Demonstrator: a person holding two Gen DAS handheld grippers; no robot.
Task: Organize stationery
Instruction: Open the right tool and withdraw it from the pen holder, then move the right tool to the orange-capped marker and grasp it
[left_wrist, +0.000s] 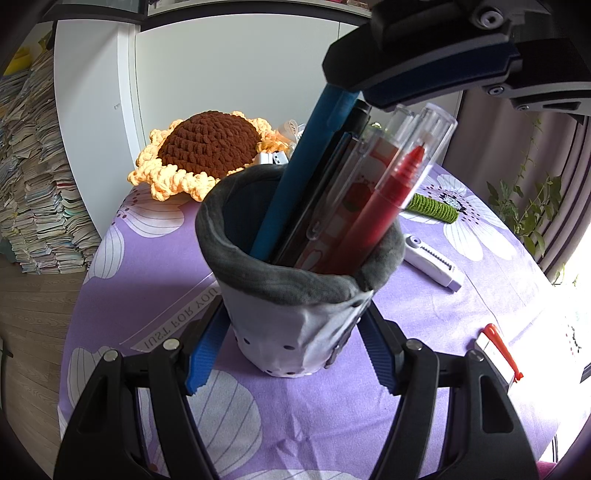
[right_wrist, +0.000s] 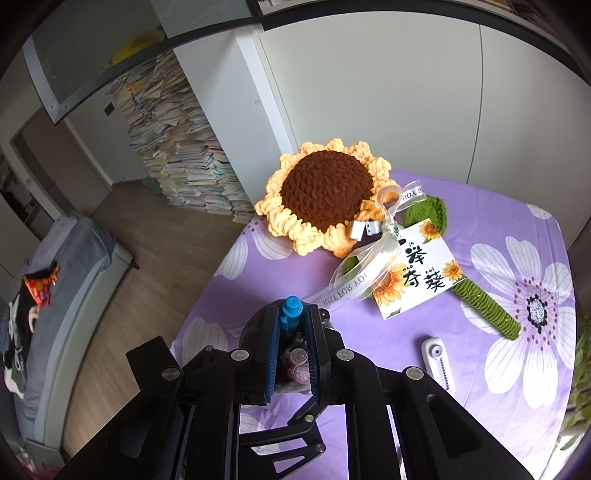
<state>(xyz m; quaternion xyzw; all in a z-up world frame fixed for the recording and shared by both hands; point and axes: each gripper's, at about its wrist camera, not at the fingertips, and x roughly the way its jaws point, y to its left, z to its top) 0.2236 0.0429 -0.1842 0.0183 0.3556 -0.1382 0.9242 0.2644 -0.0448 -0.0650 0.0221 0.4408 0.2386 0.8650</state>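
Our left gripper (left_wrist: 291, 354) straddles the grey fabric pen cup (left_wrist: 295, 295) at frame centre, while our right gripper (right_wrist: 291, 354) pinches the blue pen (right_wrist: 291, 314) upright above it.

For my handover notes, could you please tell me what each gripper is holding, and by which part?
The left gripper clamps the pen pouch around its lower body. The right gripper pinches the blue pen near its top end, over the pouch.
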